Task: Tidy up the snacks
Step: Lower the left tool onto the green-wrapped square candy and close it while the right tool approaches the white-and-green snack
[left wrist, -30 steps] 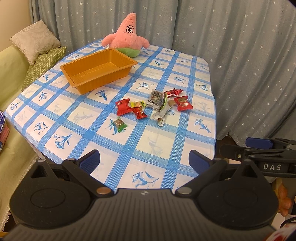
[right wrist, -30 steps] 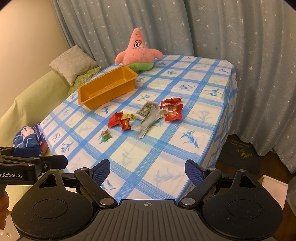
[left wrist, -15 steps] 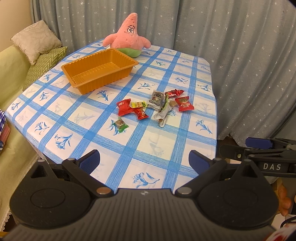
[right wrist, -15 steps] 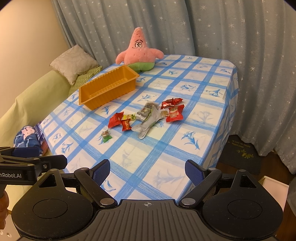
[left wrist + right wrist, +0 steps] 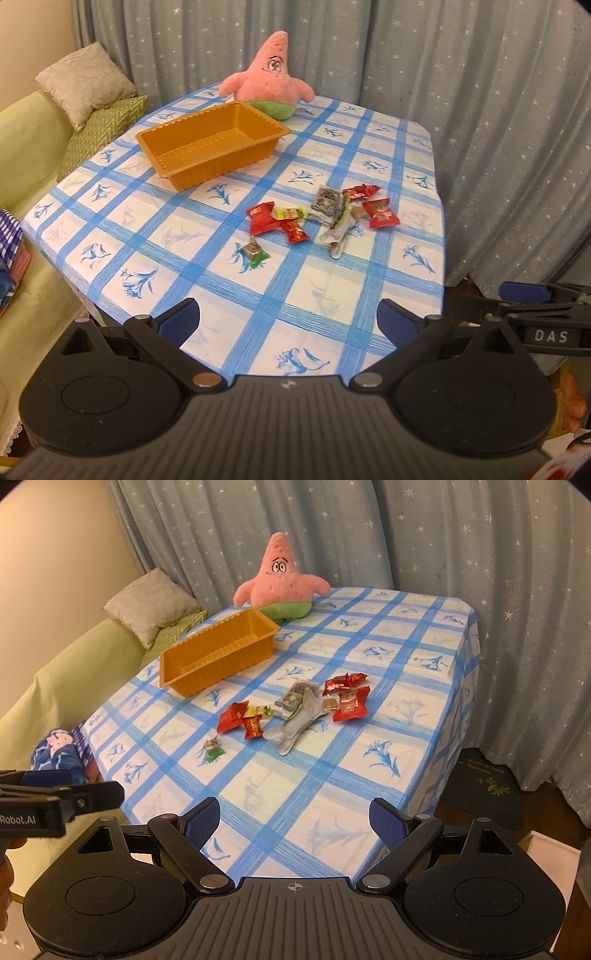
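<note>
Orange tray [image 5: 212,147] sits far-left on the checked table [image 5: 317,295], nothing in it. Snacks [image 5: 321,218] all loose in a scatter mid-table, right of the tray & well apart from it: red packs, a yellow-green one, a silver pouch [image 5: 295,723], plus one small green candy [image 5: 254,253] off alone on the near side. Pink plush [image 5: 280,579] just behind the tray.

What's changed vs 1 s ago: both cams have crept closer & a bit higher over the near table edge; tray and snacks sit larger in view. No item has moved. So: approach phase only, sorting not begun, zero snacks in tray.

L gripper [image 5: 288,317] w/ jaws spread wide, holding nothing. R gripper [image 5: 293,818] same, wide apart & bare. Both short of the snacks, over the near edge.

Likely next: reach to the pile, prob. nearest candy first. Wrappers are thin, flat, crinkly, so a pinch may slip or drag neighbours.
</note>
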The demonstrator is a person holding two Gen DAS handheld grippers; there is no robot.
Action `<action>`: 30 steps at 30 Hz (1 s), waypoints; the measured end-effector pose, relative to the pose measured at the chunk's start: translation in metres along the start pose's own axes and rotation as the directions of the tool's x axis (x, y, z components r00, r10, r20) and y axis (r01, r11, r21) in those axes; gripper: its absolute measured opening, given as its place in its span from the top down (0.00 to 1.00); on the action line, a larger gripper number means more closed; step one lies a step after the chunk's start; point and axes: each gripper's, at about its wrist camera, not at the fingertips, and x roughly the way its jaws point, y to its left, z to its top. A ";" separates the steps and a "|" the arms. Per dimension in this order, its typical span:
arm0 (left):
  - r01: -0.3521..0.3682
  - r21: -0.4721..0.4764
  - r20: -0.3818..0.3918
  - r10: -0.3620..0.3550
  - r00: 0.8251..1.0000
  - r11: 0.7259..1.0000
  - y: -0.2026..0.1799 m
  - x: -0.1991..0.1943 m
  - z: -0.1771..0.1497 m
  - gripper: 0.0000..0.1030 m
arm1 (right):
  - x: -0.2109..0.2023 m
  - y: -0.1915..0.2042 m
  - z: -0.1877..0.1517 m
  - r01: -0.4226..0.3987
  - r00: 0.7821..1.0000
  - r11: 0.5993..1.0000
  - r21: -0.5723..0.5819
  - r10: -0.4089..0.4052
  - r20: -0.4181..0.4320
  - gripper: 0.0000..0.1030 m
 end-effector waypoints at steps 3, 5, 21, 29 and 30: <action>-0.013 -0.008 0.008 0.013 1.000 1.000 0.006 0.002 -0.001 0.01 | 0.006 -0.001 -0.006 -0.001 1.000 1.000 0.004 0.001 0.001 0.15; -0.026 -0.016 0.013 0.026 1.000 1.000 0.009 0.004 -0.002 0.01 | 0.006 -0.001 -0.009 -0.003 1.000 1.000 0.006 0.003 -0.002 0.15; -0.039 0.019 0.023 0.039 0.999 0.999 0.024 0.053 -0.001 0.14 | 0.037 -0.029 -0.005 -0.011 1.000 0.998 0.057 0.010 0.007 0.15; 0.007 0.053 0.002 -0.007 1.000 0.999 0.028 0.096 0.009 0.26 | 0.055 -0.038 0.008 0.037 0.999 0.993 0.108 -0.038 0.005 0.15; 0.011 0.056 -0.003 -0.011 1.000 0.998 0.028 0.101 0.009 0.26 | 0.057 -0.038 0.009 0.042 0.999 0.993 0.112 -0.043 0.003 0.15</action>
